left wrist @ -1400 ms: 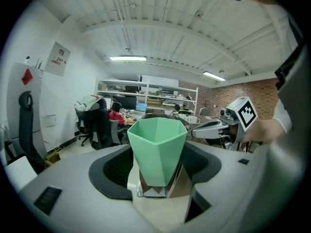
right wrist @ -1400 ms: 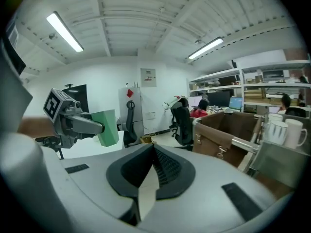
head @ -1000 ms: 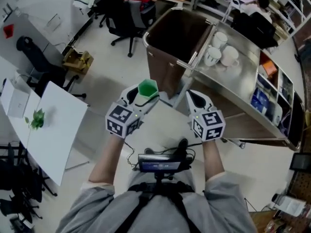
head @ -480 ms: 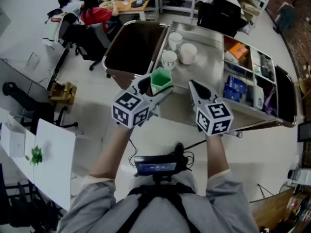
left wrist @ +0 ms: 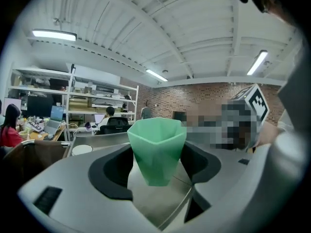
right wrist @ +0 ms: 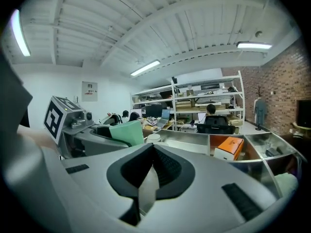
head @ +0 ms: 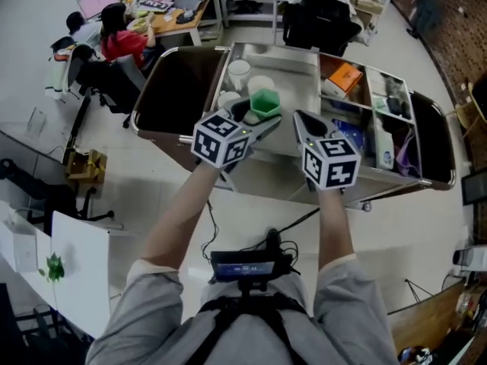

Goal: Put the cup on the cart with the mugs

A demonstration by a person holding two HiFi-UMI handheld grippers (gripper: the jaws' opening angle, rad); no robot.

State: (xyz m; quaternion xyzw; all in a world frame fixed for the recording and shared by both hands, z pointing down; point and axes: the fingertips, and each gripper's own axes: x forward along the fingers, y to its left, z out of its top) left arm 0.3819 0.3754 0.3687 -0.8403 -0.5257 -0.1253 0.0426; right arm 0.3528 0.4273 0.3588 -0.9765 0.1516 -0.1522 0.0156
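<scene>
**Head view**
- L gripper: jaws are standing wide, with the pads clamping the green cup. The cup is upright, rim up.
- R gripper: it is riding just beside the L one, on that tool's right. Its tips are pinched together and carrying nothing.
- Cart: a sec ago it was lying well ahead and off to the R of both tools. Now its steel tray is sitting right under the tips.
- White mugs: they are standing just beyond the L tip, a bit to its left. The cup is now hanging near them, apparently w/o touching.
- Dark tub: it is sitting left of the L gripper.
- Orange box: it is lying ahead-right of the R gripper.

**Left gripper view**
- The cup is sitting between the two black pads, and both are pressing its faceted sides. Its base is hanging free.
- One mug is showing low, ahead-left of the jaws.

**Right gripper view**
- The pads are meeting, with nothing between them.
- The cup is showing to this tool's left, in the L gripper.
- The cart's compartments and the orange box are lying ahead-right.

**Change & meaning**
- The grip is looking the same across the last sec. Only the approach has changed, w/ both tools closing on the cart.
- My read is that the carry leg is nearly finishing.
- What is probably remaining is lowering the cup onto the tray beside the mugs and letting go.
- Watch item: the cup could be clipping a mug on the way down.
</scene>
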